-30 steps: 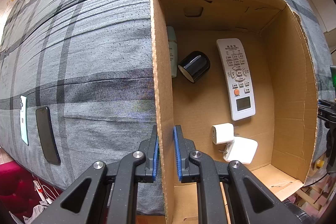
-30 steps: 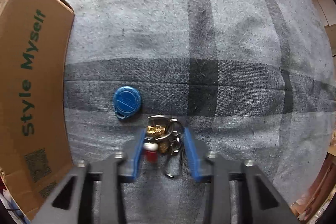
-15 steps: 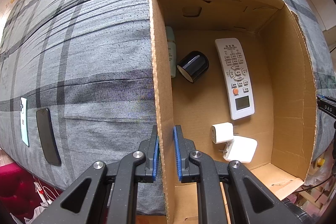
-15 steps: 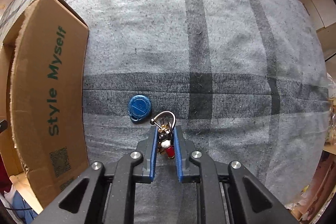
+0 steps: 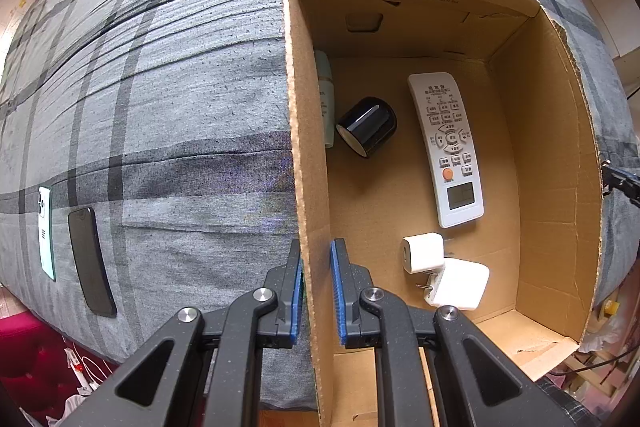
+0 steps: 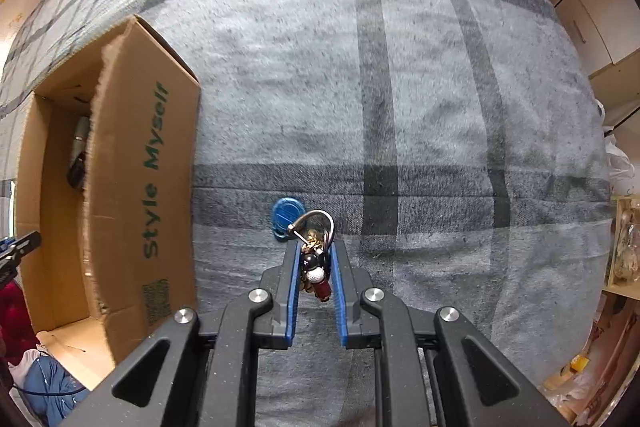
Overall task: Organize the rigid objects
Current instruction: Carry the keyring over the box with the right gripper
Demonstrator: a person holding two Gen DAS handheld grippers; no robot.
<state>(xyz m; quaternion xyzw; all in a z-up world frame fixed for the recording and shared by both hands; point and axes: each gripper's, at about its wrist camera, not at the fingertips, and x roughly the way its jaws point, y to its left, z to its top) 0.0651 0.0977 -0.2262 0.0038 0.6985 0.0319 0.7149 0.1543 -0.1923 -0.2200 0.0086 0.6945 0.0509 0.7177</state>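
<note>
My right gripper (image 6: 315,251) is shut on a key bunch (image 6: 314,261) with a metal ring, a red charm and a blue round tag (image 6: 286,215), lifted above the grey plaid bedspread (image 6: 400,87). My left gripper (image 5: 316,259) is shut on the left wall of an open cardboard box (image 5: 308,147). Inside the box lie a white remote (image 5: 448,151), a black cylinder (image 5: 368,125), a pale tube (image 5: 325,99) and two white chargers (image 5: 444,271). In the right wrist view the box (image 6: 132,187) stands left of the keys.
A black phone (image 5: 90,263) and a white-green phone (image 5: 46,227) lie on the bedspread at the left edge in the left wrist view. Past the bed's edge are cables on a red floor (image 5: 24,351) and wooden furniture (image 6: 580,7) at the right.
The right gripper closed on the key bunch and rose with it, so the bed and box look smaller and farther. The left gripper kept its hold on the box wall.
</note>
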